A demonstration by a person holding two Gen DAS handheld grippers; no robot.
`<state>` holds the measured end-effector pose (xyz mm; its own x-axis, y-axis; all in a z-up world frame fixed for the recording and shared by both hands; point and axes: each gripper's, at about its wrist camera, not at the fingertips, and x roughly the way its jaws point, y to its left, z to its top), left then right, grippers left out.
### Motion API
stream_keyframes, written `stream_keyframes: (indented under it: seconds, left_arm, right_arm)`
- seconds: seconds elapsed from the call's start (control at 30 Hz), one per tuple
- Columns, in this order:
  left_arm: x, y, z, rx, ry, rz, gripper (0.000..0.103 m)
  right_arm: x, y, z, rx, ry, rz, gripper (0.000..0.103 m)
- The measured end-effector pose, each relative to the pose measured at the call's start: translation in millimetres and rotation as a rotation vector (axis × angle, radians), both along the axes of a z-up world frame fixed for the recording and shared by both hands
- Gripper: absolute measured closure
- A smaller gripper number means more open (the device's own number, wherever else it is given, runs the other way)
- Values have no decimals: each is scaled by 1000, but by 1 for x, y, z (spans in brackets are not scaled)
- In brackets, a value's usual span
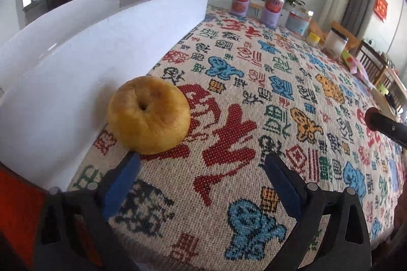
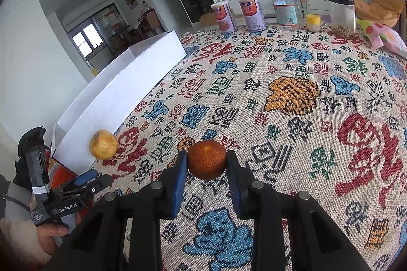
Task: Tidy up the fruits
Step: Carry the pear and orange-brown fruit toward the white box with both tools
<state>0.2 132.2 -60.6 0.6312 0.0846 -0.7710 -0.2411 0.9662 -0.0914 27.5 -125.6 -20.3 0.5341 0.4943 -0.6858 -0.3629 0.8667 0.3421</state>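
An orange (image 2: 207, 159), round with no clear long axis, sits clamped between the blue pads of the right gripper (image 2: 206, 164) above the patterned tablecloth (image 2: 292, 93). A yellow apple (image 1: 148, 118) rests on the cloth against the white box (image 1: 89, 62), its stem dimple facing up toward the camera. The left gripper (image 1: 202, 164) stands wide open and empty, one fingertip (image 1: 132, 161) just beside the apple.

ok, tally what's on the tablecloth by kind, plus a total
Fruit: 2, yellow fruit by the white box, orange fruit in the right gripper
Labelled cans: 2
Clear jars: 2
Yellow-lidded small jar: 1
White box: 1
Pink packet: 1
Total: 9
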Motion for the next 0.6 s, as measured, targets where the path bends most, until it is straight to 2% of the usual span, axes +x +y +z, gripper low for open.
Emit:
stream_keyframes:
  seconds: [0.03, 0.13, 0.23, 0.33, 0.4, 0.43, 0.6]
  left_arm:
    - [7, 1, -3, 30, 19, 35, 4]
    - [16, 11, -7, 49, 22, 143, 4]
    - [18, 23, -8, 48, -13, 230, 4]
    - [29, 32, -6, -22, -68, 191, 5]
    - [33, 34, -4, -8, -86, 194, 18]
    - [34, 36, -4, 1, -92, 193, 33]
    - [32, 34, -4, -40, -108, 111, 34]
  right_arm:
    - [-2, 0, 1, 0, -3, 2, 72]
    - [-8, 1, 4, -5, -18, 10, 72]
    - [-9, 2, 4, -3, -17, 16, 72]
    - [-10, 5, 3, -4, -17, 22, 72]
    - [-9, 5, 3, -4, -16, 22, 72]
    - [-9, 4, 2, -3, -15, 22, 72]
    - [-8, -1, 1, 2, -10, 9, 72]
